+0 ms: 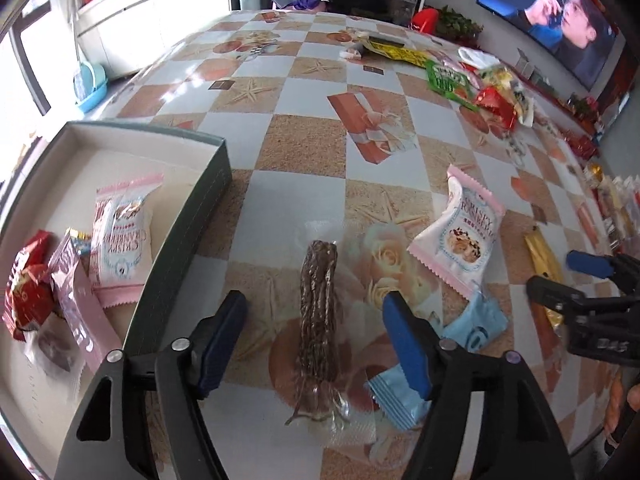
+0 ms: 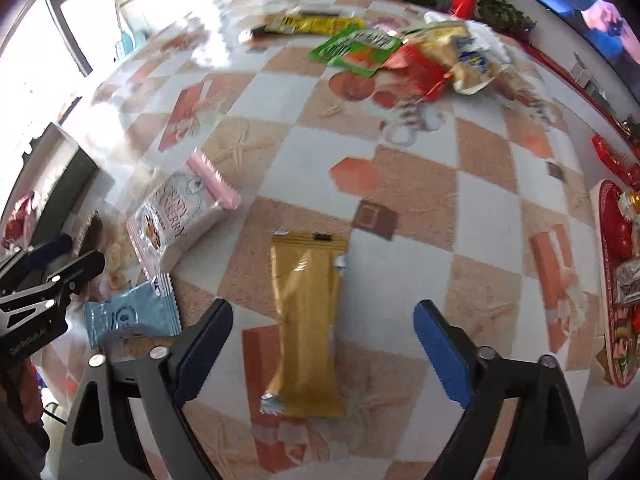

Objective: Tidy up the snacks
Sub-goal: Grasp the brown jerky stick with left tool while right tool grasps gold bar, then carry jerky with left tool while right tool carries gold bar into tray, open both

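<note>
The left hand-held gripper point(image 1: 316, 332) stands released with its jaws apart on either side of a brown stick snack point(image 1: 318, 320) in clear wrap, which lies flat on the tabletop point(image 1: 304, 140) between its fingers, with the grey-walled box point(image 1: 192, 216) just off to its left. The right hand-held gripper point(image 2: 324, 344) is likewise released, straddling a gold bar packet point(image 2: 306, 320) lying lengthwise between its fingers. Both look light, with slick, crinkly film, so I would pinch each across the firm middle, not the loose sealed ends.
</note>
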The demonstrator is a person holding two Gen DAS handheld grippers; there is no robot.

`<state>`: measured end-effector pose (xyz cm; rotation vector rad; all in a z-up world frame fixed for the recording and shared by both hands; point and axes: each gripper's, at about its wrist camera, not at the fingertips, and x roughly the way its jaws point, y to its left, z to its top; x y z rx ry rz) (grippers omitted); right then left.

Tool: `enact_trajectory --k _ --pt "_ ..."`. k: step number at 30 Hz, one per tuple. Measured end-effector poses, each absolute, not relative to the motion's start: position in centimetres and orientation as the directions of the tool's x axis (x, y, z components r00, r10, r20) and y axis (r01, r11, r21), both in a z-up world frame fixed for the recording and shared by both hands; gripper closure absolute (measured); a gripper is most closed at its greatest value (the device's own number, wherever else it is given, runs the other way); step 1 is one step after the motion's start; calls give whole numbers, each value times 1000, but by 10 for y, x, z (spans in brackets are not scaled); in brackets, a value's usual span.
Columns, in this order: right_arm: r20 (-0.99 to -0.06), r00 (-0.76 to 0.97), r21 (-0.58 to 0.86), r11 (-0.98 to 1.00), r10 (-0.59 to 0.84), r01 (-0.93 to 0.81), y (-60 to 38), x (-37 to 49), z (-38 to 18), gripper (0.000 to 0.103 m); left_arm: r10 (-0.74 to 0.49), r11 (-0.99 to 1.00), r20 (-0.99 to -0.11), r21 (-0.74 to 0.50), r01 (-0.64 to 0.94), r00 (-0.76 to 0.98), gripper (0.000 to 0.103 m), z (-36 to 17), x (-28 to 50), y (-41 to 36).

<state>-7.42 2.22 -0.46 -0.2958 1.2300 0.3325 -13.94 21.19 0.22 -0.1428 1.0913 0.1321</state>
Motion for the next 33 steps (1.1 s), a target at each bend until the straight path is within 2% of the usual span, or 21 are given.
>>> enact_trajectory --k 1,4,5,6,9,12,21,33 --pt "-952 294 -43 911 88 -411 25 -77 -4 29 58 985 -891 -21 -169 450 28 1 -139 208" --pt "-953 288 -35 903 99 -427 31 -82 7 61 52 987 -887 -26 -161 459 32 1 -140 207" --pt "-953 287 -34 903 100 -428 32 -83 9 75 53 987 -881 -27 -160 470 49 3 -141 208" --pt "-951 290 -32 904 103 -426 31 -85 12 77 43 987 -878 -36 -157 476 59 5 -143 208" --pt "-947 278 36 916 160 -401 21 -92 18 79 -49 978 -876 -140 -156 480 63 8 -149 216" --pt "-938 269 106 921 217 -374 9 -100 29 79 -50 976 -871 -147 -161 488 63 13 -158 217" --pt "-909 294 189 922 294 -339 -15 -117 73 79 -115 959 -830 -237 -158 545 63 54 -188 221" --pt "-852 334 259 879 403 -399 21 -134 132 79 -169 947 -739 -305 -100 652 63 143 -226 223"
